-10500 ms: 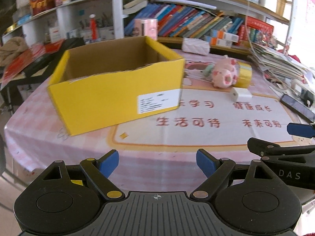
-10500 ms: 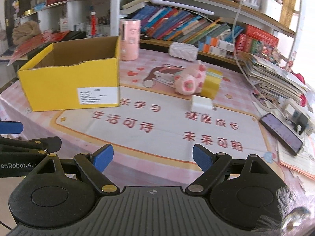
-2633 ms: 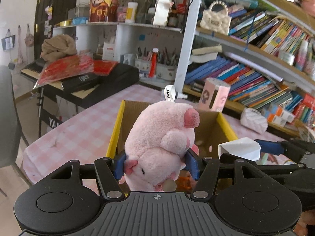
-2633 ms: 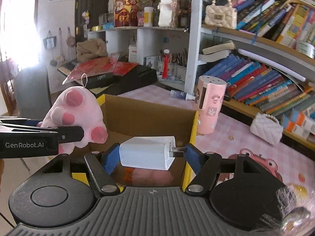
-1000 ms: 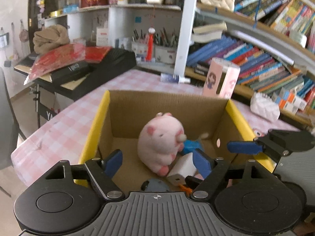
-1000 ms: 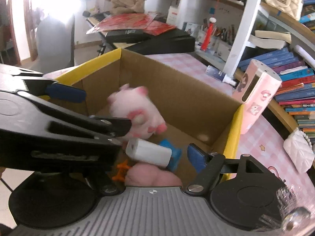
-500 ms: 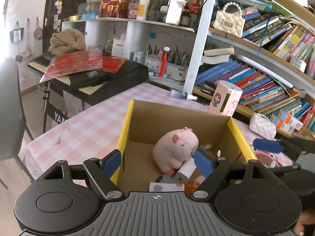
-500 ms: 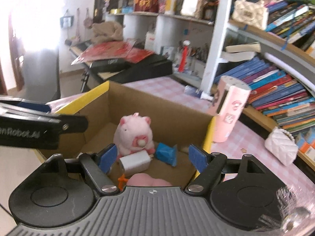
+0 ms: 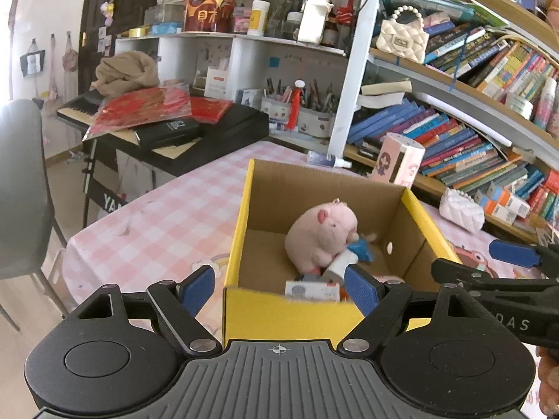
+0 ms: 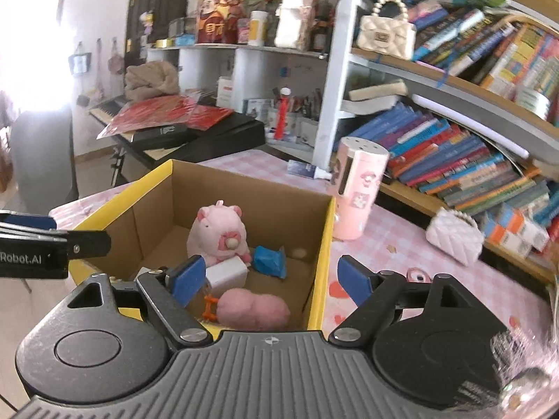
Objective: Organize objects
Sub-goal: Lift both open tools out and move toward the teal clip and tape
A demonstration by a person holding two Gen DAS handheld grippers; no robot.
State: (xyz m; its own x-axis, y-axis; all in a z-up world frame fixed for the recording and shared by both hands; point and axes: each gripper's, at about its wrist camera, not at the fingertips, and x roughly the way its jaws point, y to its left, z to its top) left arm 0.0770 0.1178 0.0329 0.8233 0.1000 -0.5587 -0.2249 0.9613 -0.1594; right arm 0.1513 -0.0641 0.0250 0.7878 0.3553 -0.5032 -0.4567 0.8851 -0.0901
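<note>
Your left gripper (image 9: 279,288) is open and empty, your right gripper (image 10: 269,279) is opening on nothing, and with the pink pig (image 10: 218,232) and white charger (image 10: 227,274) in the yellow box (image 10: 323,262) on the desk (image 9: 167,220), a low fingertip may catch its rim and drag it.

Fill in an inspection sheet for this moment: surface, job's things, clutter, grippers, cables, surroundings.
Surface: pink checked tablecloth on the table.
Job's things: yellow cardboard box stands open; inside it are a pink plush pig, a white charger leaning against the pig, a blue packet and a second pink soft toy.
Clutter: pink cylinder, a small bottle and a white quilted pouch on the table beyond the box.
Grippers: left gripper open and empty; right gripper empty, jaws opening.
Cables: nothing seen.
Surroundings: crowded bookshelves, a keyboard under red papers, a grey chair.
</note>
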